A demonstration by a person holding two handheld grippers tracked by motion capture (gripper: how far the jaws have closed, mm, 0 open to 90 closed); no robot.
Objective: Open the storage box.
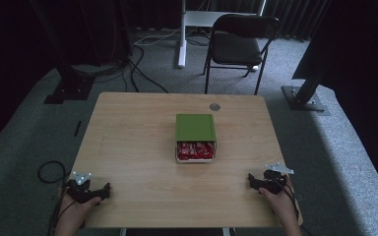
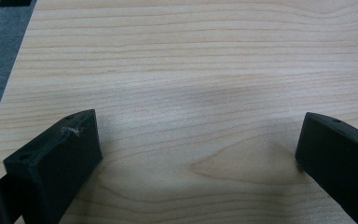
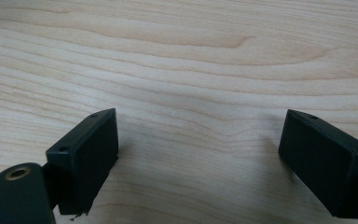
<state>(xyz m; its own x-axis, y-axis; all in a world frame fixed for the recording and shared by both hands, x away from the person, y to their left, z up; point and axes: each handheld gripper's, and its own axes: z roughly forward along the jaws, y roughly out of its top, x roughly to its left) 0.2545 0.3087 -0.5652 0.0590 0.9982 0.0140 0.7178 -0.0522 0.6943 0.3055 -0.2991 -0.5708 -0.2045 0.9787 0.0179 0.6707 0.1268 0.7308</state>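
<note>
A green box sits in the middle of the wooden table, its tray slid out toward me and showing several red packets. My left gripper rests near the table's front left corner, held by a hand. In the left gripper view its jaws stand wide apart over bare wood. My right gripper sits near the front right edge, also hand-held. Its jaws spread wide with nothing between them.
A small round metal disc lies near the table's far edge. Beyond the table stand a black folding chair, a white post and dark stand feet on grey carpet. A cable loop lies on the floor at left.
</note>
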